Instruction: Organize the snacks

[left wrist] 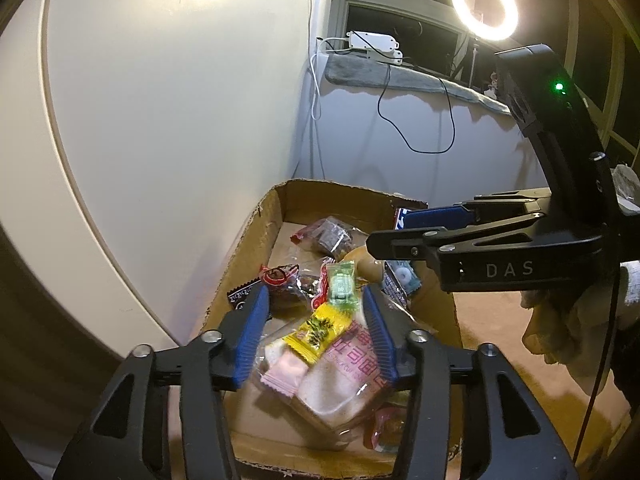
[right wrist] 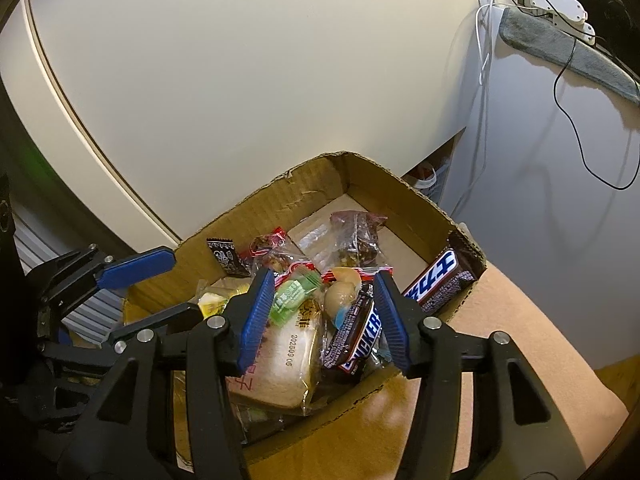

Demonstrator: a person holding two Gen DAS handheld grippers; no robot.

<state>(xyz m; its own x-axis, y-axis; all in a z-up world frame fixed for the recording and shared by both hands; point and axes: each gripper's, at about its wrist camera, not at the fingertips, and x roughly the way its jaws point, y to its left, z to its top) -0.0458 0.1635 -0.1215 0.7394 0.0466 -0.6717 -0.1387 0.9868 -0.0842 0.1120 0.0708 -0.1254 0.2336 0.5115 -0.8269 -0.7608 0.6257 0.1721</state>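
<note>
Brown cardboard box (right wrist: 304, 196) is already full of snacks.
Both the left gripper (left wrist: 316, 332) and right gripper (right wrist: 324, 316) hang over it with jaws apart, holding nothing. Wrapped white bread (right wrist: 276, 364), brown chocolate bar (right wrist: 360, 336) and small candies lie inside; I see none left outside.

A lit ring light (left wrist: 484, 6) glows at about one o'clock in the left wrist view, in front of a dark window (left wrist: 404, 28). Below the window, at twelve o'clock, a white power strip (left wrist: 374, 45) sits on a grey mat (left wrist: 408, 76) along the sill. A black cable (left wrist: 416, 120) and a white cable (left wrist: 316, 84) hang down the pale wall (left wrist: 380, 148). A large cream panel (left wrist: 168, 92) fills the nine-to-eleven o'clock side.
</note>
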